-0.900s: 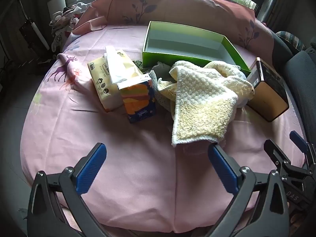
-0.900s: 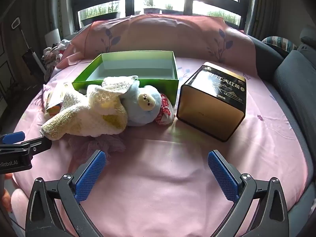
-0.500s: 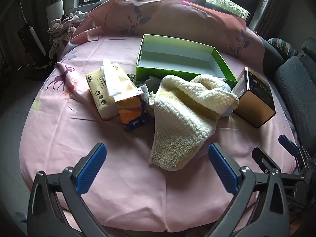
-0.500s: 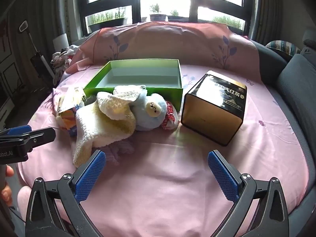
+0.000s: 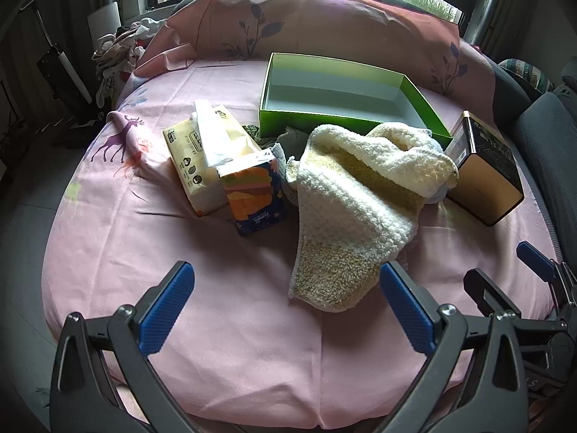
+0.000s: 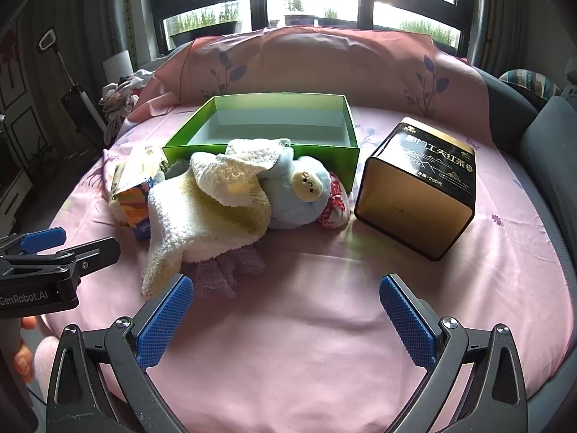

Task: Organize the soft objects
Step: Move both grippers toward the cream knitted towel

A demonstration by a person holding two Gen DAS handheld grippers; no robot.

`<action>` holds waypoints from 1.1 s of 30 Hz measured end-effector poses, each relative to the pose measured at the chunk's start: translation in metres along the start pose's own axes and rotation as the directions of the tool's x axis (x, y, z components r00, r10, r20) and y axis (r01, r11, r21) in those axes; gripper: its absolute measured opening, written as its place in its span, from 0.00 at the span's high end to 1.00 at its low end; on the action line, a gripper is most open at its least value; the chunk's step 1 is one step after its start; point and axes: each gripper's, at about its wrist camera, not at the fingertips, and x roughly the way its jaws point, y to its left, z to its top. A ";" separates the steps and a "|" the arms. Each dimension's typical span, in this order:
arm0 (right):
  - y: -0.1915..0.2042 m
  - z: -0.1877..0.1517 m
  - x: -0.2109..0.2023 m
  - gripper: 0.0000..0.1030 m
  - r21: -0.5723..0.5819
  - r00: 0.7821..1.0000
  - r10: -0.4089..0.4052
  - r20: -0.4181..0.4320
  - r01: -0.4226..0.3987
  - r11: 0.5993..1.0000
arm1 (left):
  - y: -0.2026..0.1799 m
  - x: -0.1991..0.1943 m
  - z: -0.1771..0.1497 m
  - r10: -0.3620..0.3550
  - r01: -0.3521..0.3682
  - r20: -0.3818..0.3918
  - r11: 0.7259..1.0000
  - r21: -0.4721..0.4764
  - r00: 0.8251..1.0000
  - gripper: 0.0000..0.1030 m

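Note:
A cream fluffy towel [image 5: 357, 198] [image 6: 205, 213] lies on the pink sheet, draped over a light blue plush toy [image 6: 303, 195]. A crumpled pinkish cloth [image 6: 223, 270] sticks out under the towel. An open green box [image 5: 346, 101] [image 6: 267, 130] stands behind them, with nothing in it. My left gripper [image 5: 285, 306] is open and empty, just in front of the towel's near end. My right gripper [image 6: 285, 314] is open and empty, in front of the towel and plush. Each gripper shows at the edge of the other's view.
A yellow tissue pack [image 5: 202, 158] and an orange-blue tissue box [image 5: 256, 195] stand left of the towel. A gold and black tea tin [image 6: 418, 195] [image 5: 483, 176] stands right of the plush. A pink pillow [image 6: 324, 65] lies behind the box. A dark seat [image 6: 551, 151] is at the right.
Both grippers have pulled back and risen, so the bed looks farther away. The towel's near end now lies longer and flatter toward the front. Both grippers stay open.

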 end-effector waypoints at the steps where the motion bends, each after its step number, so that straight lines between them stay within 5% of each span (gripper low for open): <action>1: 0.000 0.000 0.000 0.00 0.001 1.000 -0.001 -0.001 0.001 1.000 | 0.000 0.001 0.000 -0.002 0.002 -0.001 1.000 0.001 1.000 0.01; 33: -0.005 -0.004 0.012 0.00 0.010 1.000 -0.007 -0.021 0.007 1.000 | -0.011 0.012 0.002 -0.070 0.070 0.008 0.997 0.028 0.998 0.01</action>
